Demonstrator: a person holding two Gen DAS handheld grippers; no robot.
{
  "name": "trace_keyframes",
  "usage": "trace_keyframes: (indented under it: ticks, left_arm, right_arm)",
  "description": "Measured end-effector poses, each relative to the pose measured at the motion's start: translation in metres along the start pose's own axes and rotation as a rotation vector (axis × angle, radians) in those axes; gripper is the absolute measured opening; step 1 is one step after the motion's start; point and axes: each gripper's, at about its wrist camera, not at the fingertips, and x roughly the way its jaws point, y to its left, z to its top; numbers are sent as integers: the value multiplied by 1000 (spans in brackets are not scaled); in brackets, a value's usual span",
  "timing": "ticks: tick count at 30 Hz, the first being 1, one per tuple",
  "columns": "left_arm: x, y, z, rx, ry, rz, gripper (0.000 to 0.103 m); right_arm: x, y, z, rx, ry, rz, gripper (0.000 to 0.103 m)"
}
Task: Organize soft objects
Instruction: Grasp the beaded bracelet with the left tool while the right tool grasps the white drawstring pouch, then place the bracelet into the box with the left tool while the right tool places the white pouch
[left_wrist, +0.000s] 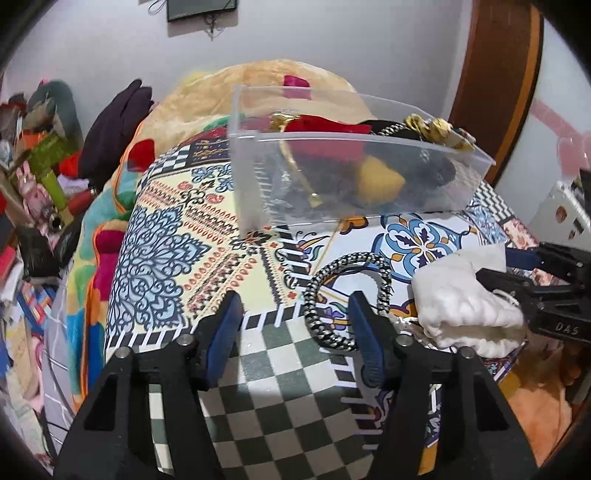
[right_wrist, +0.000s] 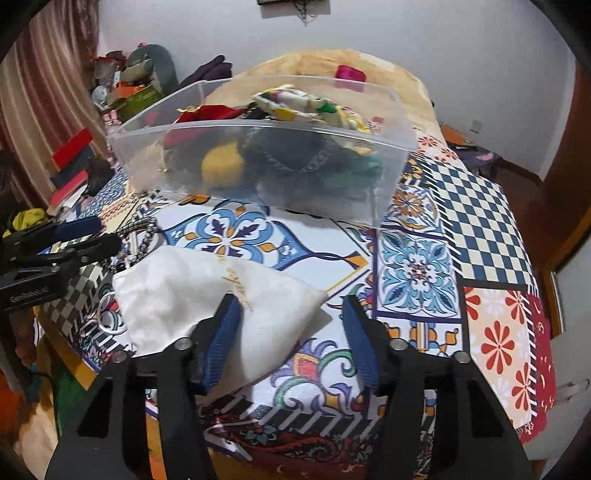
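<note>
A clear plastic bin (left_wrist: 332, 177) (right_wrist: 258, 162) stands on the patterned table and holds red, yellow, black and floral soft items. A white cloth pouch (left_wrist: 469, 306) (right_wrist: 207, 306) lies in front of it. A black-and-white braided cord loop (left_wrist: 347, 291) (right_wrist: 144, 229) lies left of the pouch. My left gripper (left_wrist: 295, 325) (right_wrist: 88, 232) is open, its right finger beside the cord. My right gripper (right_wrist: 291, 328) (left_wrist: 517, 266) is open, with the pouch's near corner between its fingers.
The patchwork tablecloth (right_wrist: 461, 229) covers the table. A beige blanket heap (left_wrist: 280, 85) lies behind the bin. Cluttered shelves and toys (left_wrist: 40, 155) stand at the left. A brown door frame (left_wrist: 495, 85) is at the right.
</note>
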Motion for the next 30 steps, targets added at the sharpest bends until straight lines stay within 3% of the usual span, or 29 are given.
trace_keyframes:
  ticks: [4,7,8,16,30]
  left_arm:
    - [1,-5,1,20,-10,2,36]
    - [1,-6,-1,34,-26,-6,15]
    - [1,-5,-1,35,-28,-10,6]
    - [-12,-2,1,11,-49,-49,5]
    - [-72,-9,56,2,-251,-73,5]
  right_arm:
    - [0,3,-1,-8,-13,43,26]
    - [2,2,-1,-1,-18,90,10]
    - [4,4,2,4,-19,101,9]
    - [-24,7,8,11,-123,107,7]
    - [-100,14,56,-4,-381,70,6]
